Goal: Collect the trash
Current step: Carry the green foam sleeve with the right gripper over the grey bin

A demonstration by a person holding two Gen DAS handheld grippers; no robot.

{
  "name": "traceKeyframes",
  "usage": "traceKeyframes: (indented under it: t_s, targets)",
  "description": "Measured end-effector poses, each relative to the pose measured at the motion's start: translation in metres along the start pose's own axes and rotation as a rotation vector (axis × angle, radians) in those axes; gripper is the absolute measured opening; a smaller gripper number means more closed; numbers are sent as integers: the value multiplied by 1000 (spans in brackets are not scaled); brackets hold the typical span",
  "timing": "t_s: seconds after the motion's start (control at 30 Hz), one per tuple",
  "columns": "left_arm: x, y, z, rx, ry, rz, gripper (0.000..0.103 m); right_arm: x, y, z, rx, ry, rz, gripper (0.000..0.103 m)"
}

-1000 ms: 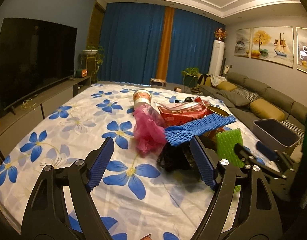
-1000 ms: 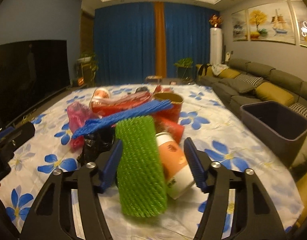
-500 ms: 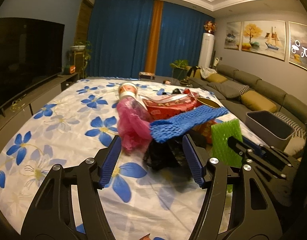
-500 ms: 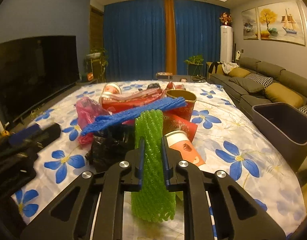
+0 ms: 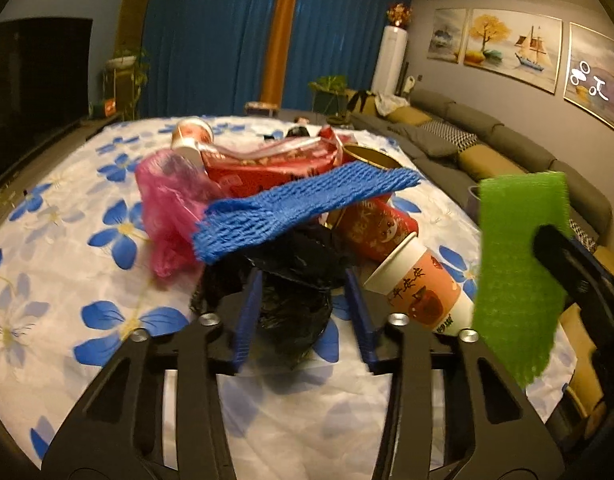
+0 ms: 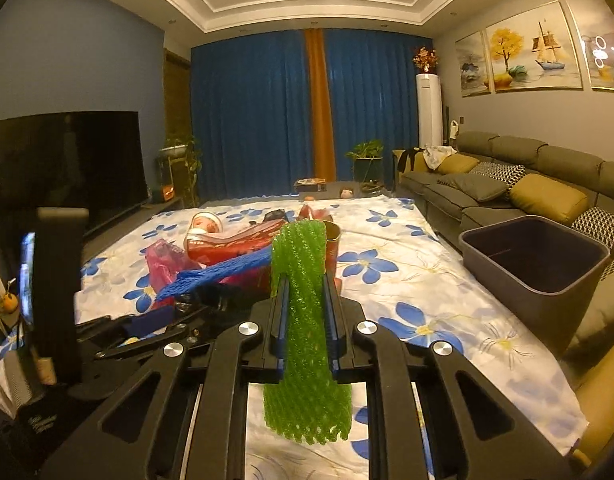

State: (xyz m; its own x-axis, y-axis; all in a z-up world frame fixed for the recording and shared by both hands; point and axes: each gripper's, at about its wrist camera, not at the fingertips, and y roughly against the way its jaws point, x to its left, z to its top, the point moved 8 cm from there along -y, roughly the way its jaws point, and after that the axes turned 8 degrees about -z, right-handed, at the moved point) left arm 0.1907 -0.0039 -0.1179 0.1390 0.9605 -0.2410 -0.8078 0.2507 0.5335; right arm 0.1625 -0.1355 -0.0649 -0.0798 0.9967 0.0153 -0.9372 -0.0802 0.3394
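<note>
Pinched between the right gripper's [image 6: 305,280] jaws is a green foam net [image 6: 303,320], squeezed narrow at the pads and flaring out above and below them; the net is lifted clear of the cloth [image 6: 407,280], its lower end hanging free under the jaws. Ahead of those jaws and to their right a grey bin [image 6: 535,256] sits off the cloth's edge, well apart from the net.

The left gripper's [image 5: 303,280] jaws have just been closing and now stand half spread on either side of a crumpled black bag [image 5: 295,292], which lies on the cloth between them. Whether the blue pads [image 5: 247,312] already press the bag I cannot tell; they look just beside it.

Just beyond the left jaws, a blue foam net [image 5: 303,204] lies across the top of the heap, over the bag. Left of it is a pink bag [image 5: 167,208], behind it a red wrapper [image 5: 267,164]. Right of the left jaws a paper cup [image 5: 419,284] lies on its side, with a red cup [image 5: 375,228] just behind it.
</note>
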Motion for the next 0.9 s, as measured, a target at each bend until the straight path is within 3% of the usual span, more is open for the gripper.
traceKeyframes:
  t_s: [0.2, 0.57, 0.9]
  targets:
    - [4, -10, -3, 26, 30, -12, 2, -6, 0, -2, 5, -4, -3, 16]
    - [-1, 54, 26, -111, 26, -65, 0, -9, 3, -1, -2, -19, -11, 16]
    - [-12, 96, 56, -179, 44, -182, 0, -14, 10, 1, -18, -27, -12, 17]
